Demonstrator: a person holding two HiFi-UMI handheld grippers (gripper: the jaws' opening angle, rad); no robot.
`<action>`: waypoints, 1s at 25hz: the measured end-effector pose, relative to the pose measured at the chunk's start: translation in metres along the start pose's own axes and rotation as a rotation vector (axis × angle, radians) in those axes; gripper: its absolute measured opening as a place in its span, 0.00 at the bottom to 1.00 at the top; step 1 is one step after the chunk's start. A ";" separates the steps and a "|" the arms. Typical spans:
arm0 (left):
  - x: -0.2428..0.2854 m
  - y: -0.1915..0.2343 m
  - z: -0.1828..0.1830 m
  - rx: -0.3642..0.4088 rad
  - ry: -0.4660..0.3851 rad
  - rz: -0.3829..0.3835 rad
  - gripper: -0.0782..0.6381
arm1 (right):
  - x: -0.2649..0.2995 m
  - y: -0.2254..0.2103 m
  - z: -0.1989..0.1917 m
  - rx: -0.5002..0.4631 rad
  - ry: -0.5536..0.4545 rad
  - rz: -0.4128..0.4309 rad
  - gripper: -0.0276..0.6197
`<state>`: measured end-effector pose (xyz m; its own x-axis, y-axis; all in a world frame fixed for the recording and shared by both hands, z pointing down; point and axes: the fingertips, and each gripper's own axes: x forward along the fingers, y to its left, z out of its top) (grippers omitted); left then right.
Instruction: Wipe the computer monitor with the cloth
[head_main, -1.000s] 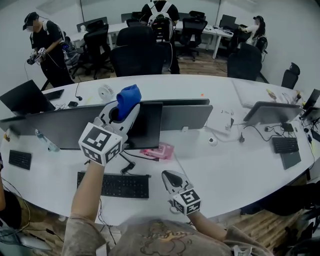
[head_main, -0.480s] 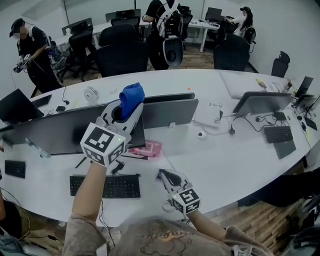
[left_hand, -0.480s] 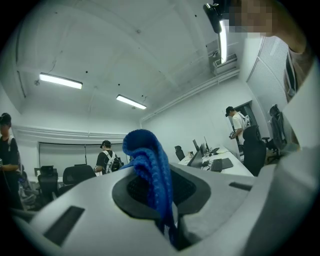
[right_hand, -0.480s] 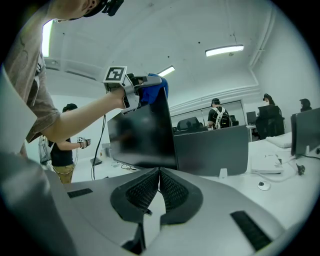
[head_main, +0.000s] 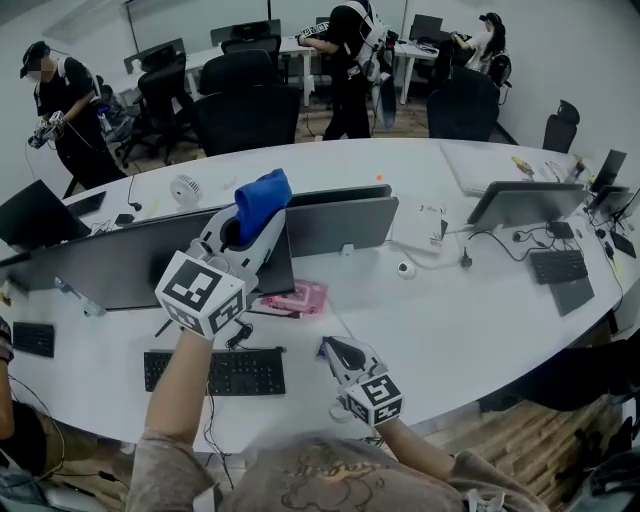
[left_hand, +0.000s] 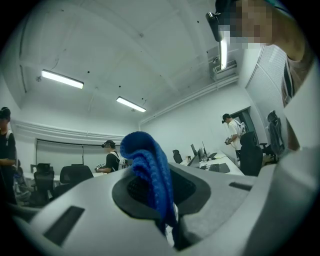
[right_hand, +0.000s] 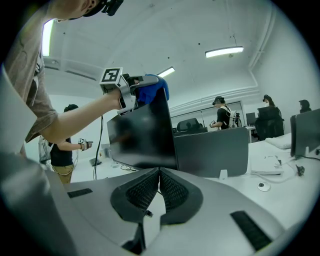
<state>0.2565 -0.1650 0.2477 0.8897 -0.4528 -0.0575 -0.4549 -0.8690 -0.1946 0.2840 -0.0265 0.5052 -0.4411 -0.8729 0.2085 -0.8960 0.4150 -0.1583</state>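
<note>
A blue cloth (head_main: 260, 200) sticks up out of my left gripper (head_main: 243, 232), which is shut on it. The gripper hovers at the top right corner of the dark computer monitor (head_main: 120, 265) in the head view. In the left gripper view the cloth (left_hand: 147, 170) is pinched between the jaws and points up toward the ceiling. My right gripper (head_main: 335, 350) is shut and empty, low over the table's front edge. In the right gripper view its closed jaws (right_hand: 159, 172) face the monitor (right_hand: 142, 135), with the cloth (right_hand: 152, 90) at the screen's top edge.
A black keyboard (head_main: 215, 372) lies in front of the monitor, with a pink object (head_main: 297, 298) by its foot. Another monitor (head_main: 345, 225) stands back-to-back behind. A laptop (head_main: 525, 205) and small keyboard (head_main: 557, 266) sit at the right. People (head_main: 60, 95) and office chairs stand beyond the table.
My left gripper with the cloth has stayed at the monitor's top corner, dipping slightly. The right gripper has barely moved. A person in the background has walked to the right.
</note>
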 end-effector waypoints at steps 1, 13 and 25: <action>-0.005 0.002 0.002 -0.002 -0.006 0.004 0.17 | 0.001 0.003 0.000 -0.004 -0.001 0.003 0.08; -0.093 0.045 0.003 -0.036 -0.030 0.121 0.17 | 0.027 0.056 -0.001 -0.041 0.016 0.066 0.08; -0.242 0.118 -0.029 -0.083 0.034 0.306 0.17 | 0.091 0.150 -0.001 -0.074 0.062 0.193 0.08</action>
<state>-0.0137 -0.1638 0.2675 0.7102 -0.7007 -0.0679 -0.7038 -0.7043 -0.0931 0.1088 -0.0436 0.5013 -0.6052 -0.7588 0.2409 -0.7949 0.5925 -0.1306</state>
